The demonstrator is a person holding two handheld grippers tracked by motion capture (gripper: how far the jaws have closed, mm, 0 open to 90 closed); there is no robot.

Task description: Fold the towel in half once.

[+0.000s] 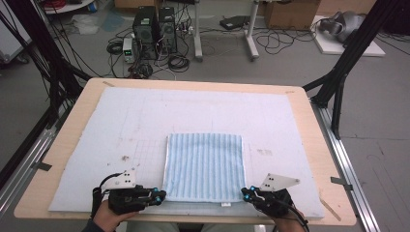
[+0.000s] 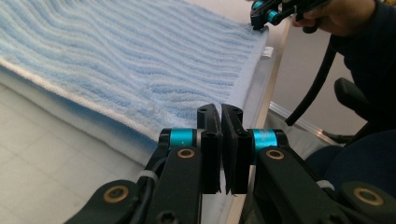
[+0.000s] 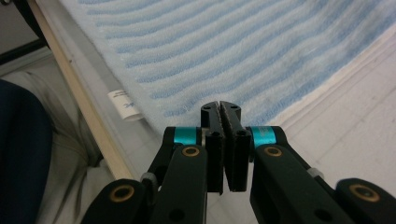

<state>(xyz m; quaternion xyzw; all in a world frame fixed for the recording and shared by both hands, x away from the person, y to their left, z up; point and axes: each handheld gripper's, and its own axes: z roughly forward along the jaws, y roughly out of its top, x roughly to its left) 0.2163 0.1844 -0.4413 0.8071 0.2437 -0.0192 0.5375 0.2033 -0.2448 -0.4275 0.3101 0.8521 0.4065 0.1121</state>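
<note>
A blue-and-white striped towel (image 1: 204, 166), folded into a neat square, lies flat on the pale mat (image 1: 145, 116) that covers the wooden table (image 1: 314, 140), toward the near edge and about midway across. The left gripper (image 1: 160, 195) sits just off the towel's near left corner, jaws pressed together with nothing between them; in the left gripper view the tips stop just short of the towel's edge. The right gripper (image 1: 246, 194) rests at the near right corner, jaws likewise shut and empty, their tips right beside the corner. A small white label (image 3: 125, 105) sticks out from the towel's near hem
</note>
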